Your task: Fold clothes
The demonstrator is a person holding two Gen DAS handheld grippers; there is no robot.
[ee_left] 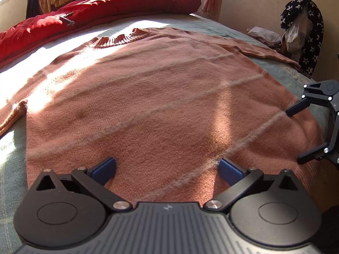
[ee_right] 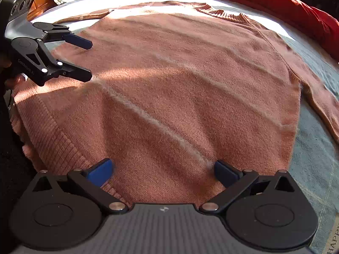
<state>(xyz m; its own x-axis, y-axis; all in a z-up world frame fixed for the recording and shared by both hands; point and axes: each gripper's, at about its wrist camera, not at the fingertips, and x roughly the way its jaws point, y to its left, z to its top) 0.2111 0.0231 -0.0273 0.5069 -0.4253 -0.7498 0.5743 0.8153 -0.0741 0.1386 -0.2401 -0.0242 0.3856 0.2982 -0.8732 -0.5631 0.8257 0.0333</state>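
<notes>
Sweater [ee_left: 148,97]: salmon-pink knit, fuzzy surface, several thin pale stripes running across the body; ribbed collar [ee_left: 118,39] at the far end, ribbed hem [ee_right: 53,139] at the near end. Lies flat and spread out on the bed, front or back side cannot be told, one sleeve [ee_left: 264,51] stretched out to one side and the other sleeve [ee_right: 326,105] angled down along the body. Partly in bright sunlight, partly in shadow. Left gripper [ee_left: 167,167]: blue-padded fingers spread wide, low over the sweater near the hem, holding nothing. Right gripper [ee_right: 162,168]: fingers likewise spread wide over the hem area, empty; whether either touches the knit cannot be told. Bedcover [ee_left: 12,148]: pale grey-green, under the sweater. Red quilt [ee_left: 106,6]: bunched along the far edge of the bed, beyond the collar. Star-patterned scarf [ee_left: 311,42]: dark, hanging by the wall beside the bed.
</notes>
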